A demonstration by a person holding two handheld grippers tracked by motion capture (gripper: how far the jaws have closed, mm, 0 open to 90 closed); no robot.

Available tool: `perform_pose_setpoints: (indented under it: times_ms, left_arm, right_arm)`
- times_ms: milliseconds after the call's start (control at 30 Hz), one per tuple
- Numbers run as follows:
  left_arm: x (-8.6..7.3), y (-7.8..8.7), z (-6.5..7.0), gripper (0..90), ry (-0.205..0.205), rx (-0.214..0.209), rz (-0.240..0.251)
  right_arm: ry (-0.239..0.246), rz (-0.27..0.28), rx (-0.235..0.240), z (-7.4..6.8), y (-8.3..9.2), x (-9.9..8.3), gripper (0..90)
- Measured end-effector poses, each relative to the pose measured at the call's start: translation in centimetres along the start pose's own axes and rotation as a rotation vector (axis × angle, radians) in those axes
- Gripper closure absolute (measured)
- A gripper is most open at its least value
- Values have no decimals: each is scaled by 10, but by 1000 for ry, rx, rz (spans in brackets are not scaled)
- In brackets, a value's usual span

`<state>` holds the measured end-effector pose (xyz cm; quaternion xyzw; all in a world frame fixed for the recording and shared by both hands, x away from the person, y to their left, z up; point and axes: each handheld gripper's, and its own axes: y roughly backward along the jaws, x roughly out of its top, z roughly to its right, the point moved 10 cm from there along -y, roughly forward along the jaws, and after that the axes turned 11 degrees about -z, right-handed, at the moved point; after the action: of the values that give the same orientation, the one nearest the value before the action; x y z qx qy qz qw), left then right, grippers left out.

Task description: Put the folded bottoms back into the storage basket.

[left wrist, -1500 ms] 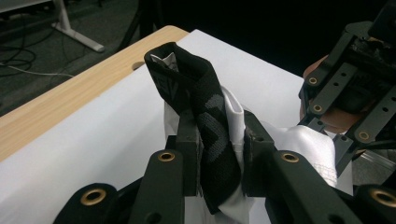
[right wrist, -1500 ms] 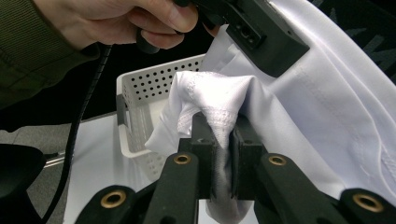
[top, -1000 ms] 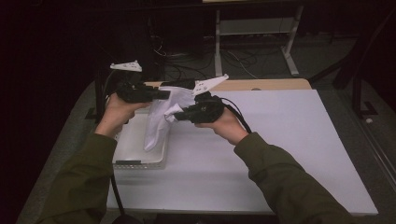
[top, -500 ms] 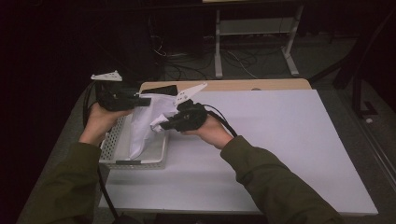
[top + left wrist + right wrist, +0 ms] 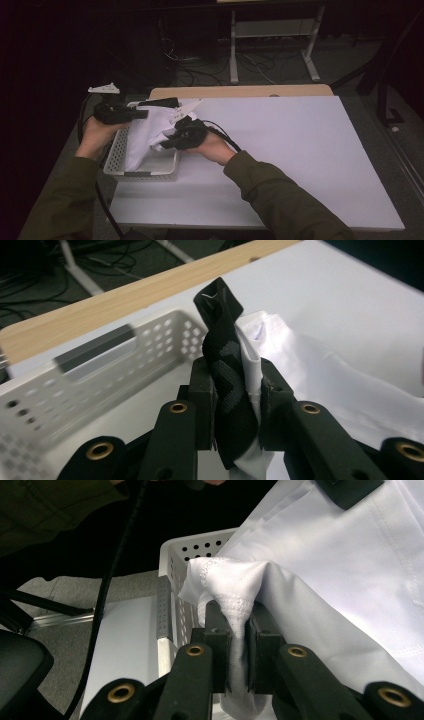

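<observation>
Two tools, left tool (image 5: 142, 114) and right tool (image 5: 167, 143), pinch a white garment (image 5: 145, 137) over the perforated basket (image 5: 116, 155), left of frame on the desk (image 5: 300, 150).

Room dim, walls lost in dark; grey floor (image 5: 350, 65) beyond the jaws, with loose black cables (image 5: 210, 67) and a white metal frame stand (image 5: 272, 37) at the far side. White tabletop (image 5: 300, 150) spreads from beside the jaws well out to the right-hand side of the high view, with a light wood strip (image 5: 240, 91) along its far edge, just past the jaws. Light falls mostly on the tabletop; a dark post (image 5: 387, 85) stands far off at the right edge.
</observation>
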<state>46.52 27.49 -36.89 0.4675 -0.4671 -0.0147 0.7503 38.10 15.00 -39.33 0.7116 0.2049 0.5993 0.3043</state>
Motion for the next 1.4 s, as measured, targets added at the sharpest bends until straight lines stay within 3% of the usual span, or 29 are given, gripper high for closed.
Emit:
perform_pose_setpoints:
  times_ms: [367, 567, 933, 1200, 1333, 1400]
  left_arm:
    - [-20, -1, -24, 731, 7, 81, -35]
    - [-27, -10, -28, 730, 12, 85, -47]
    - [-32, -28, -28, 730, -2, 86, -84]
    - [-29, -45, -30, 728, -15, 100, -108]
    - [-30, -55, -39, 722, 3, 146, -141]
    - [-30, -59, -47, 702, 24, 195, -163]
  right_arm:
    - [0, -50, 29, -6, -30, -6, 807]
    - [3, -90, 38, -8, -39, -15, 784]
    - [15, -116, 69, -16, -34, -28, 726]
    - [3, -96, 52, -11, -22, -31, 697]
    - [-11, -84, 45, -7, -17, -33, 662]
    - [-17, -82, 38, -5, -15, -35, 635]
